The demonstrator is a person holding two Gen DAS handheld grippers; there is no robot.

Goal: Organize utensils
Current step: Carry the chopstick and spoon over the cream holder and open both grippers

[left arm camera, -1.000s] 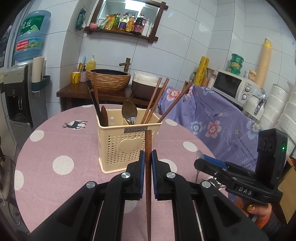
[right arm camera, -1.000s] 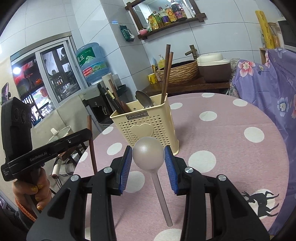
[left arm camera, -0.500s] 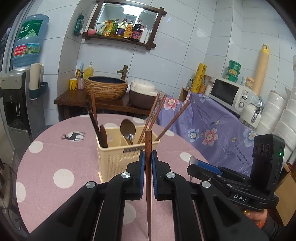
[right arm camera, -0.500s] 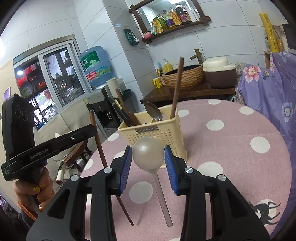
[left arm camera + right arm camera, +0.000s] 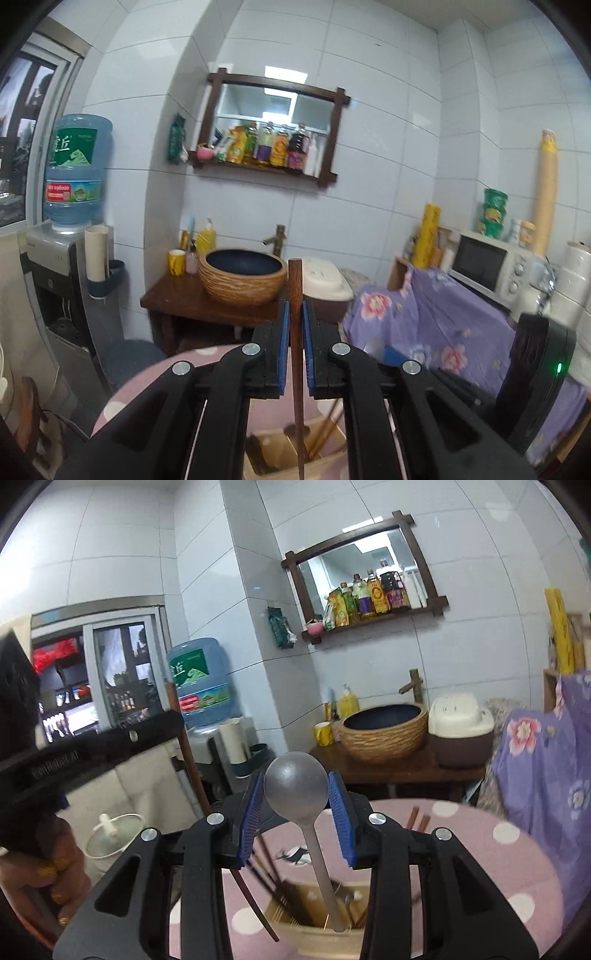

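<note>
My left gripper (image 5: pixel 294 314) is shut on a brown wooden chopstick (image 5: pixel 295 284) that stands upright, its thin tip pointing down over the cream perforated utensil holder (image 5: pixel 328 463) at the bottom edge. My right gripper (image 5: pixel 296 805) is shut on the bowl of a grey metal spoon (image 5: pixel 295 781). The spoon's handle hangs down over the holder (image 5: pixel 321 941), which has several chopsticks and a spoon in it. In the right wrist view the left gripper (image 5: pixel 92 746) shows at the left, a person's hand (image 5: pixel 37 878) under it, and its chopstick (image 5: pixel 255 904) slants down beside the holder.
The holder stands on a round pink table with white dots (image 5: pixel 480 849). Behind it are a wooden stand with a woven basin (image 5: pixel 242 280) and a rice cooker (image 5: pixel 460 727), a water dispenser (image 5: pixel 74 177), purple floral cloth (image 5: pixel 443 325) and a microwave (image 5: pixel 484 266).
Both grippers have risen with their utensils and tilted up. The holder has dropped to the bottom edge of both views, and the chopstick and spoon now hang above it.
</note>
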